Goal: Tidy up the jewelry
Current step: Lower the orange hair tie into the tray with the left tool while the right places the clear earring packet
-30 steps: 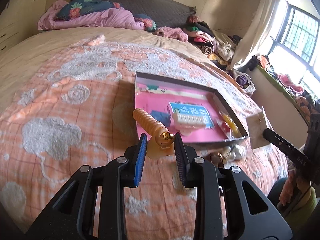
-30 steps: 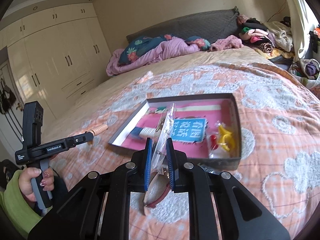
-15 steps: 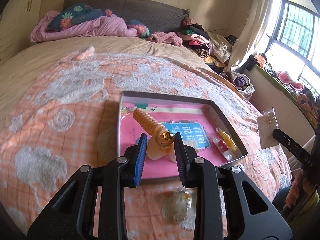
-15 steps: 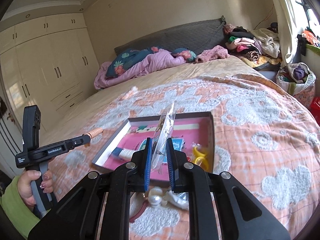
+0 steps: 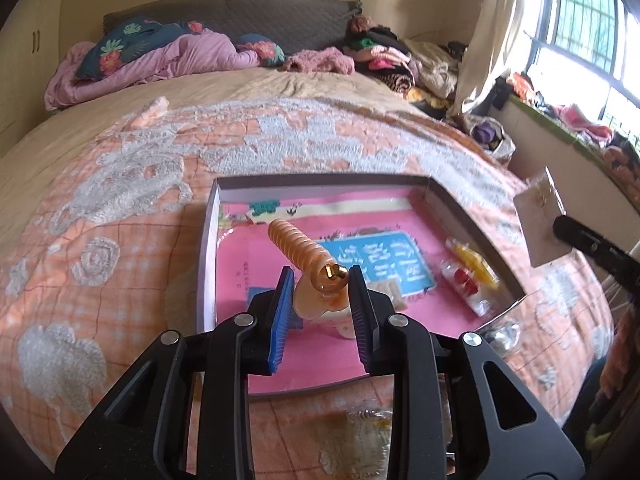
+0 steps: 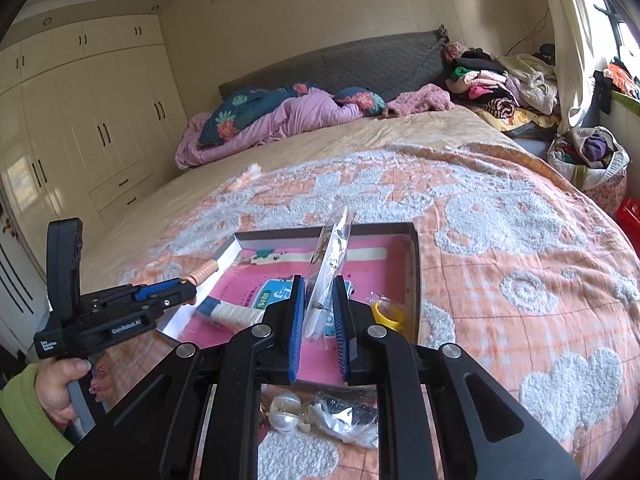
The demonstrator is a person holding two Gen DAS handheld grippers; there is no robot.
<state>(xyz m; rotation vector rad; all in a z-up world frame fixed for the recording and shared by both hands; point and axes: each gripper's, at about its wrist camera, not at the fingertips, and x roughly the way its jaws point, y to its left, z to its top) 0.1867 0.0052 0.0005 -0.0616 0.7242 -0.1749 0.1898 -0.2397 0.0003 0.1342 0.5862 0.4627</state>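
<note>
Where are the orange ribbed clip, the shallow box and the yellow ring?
Orange ribbed clip (image 5: 298,242), left wrist view, on its ribbed arm.
Shallow box (image 5: 320,178), left wrist view, on its far wall.
Yellow ring (image 6: 387,314), right wrist view, on its band.

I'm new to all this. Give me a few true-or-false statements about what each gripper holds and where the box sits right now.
1. The left gripper is shut on an orange ridged hair clip. True.
2. The right gripper is open with nothing between its fingers. False: it is shut on a clear plastic packet that stands up between them.
3. The shallow box with a pink floor lies on the bedspread. True.
4. The box holds nothing. False: a blue printed card and a yellow piece lie in it.
5. A pearl-like piece lies on the bedspread outside the box. True.
</note>
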